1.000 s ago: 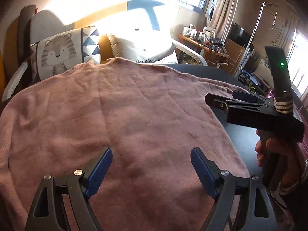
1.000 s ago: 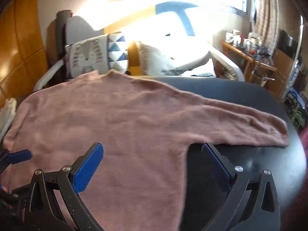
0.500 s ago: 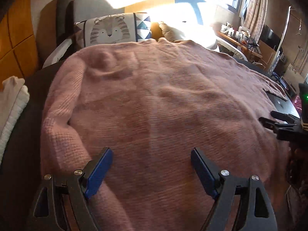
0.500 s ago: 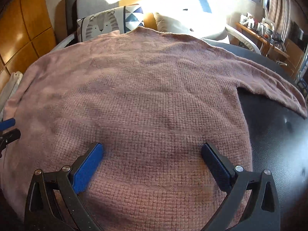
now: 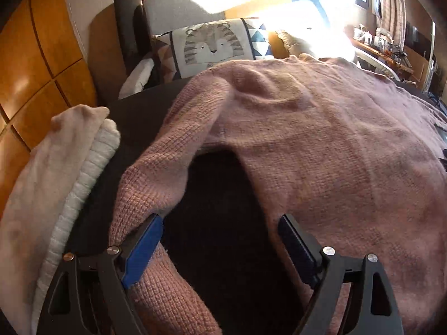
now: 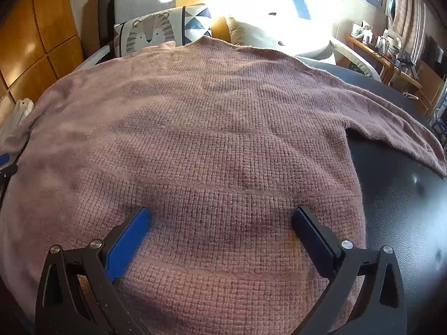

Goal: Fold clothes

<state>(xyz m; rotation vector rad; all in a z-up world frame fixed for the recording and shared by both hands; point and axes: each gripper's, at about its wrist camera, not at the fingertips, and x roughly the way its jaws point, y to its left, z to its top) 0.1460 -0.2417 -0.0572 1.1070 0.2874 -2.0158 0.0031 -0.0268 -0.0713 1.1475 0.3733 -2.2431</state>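
- On the dark table a pink knitted sweater lies spread flat, its body open and facing up, with the neckline at the far edge toward the tiger cushion.
- From the right-hand view, one sleeve stretches straight out to the side across the table, not folded in at all.
- At the other side, the left-hand view shows the second sleeve curving down toward the near edge, with bare table between it and the sweater's body.
- Left gripper hangs over that gap with its jaws wide apart, one blue pad beside the sleeve and the other by the body's edge; nothing is pinched between them.
- Right gripper hovers over the lower body of the sweater, jaws likewise spread and empty.
- A cream garment sits bunched at the table's left edge, just beside the pink sleeve; whether it is already folded I can't tell.
- As I judge it, folding of this sweater has hardly begun: it looks laid out and smoothed, while both sleeves and the body folds remain to do.
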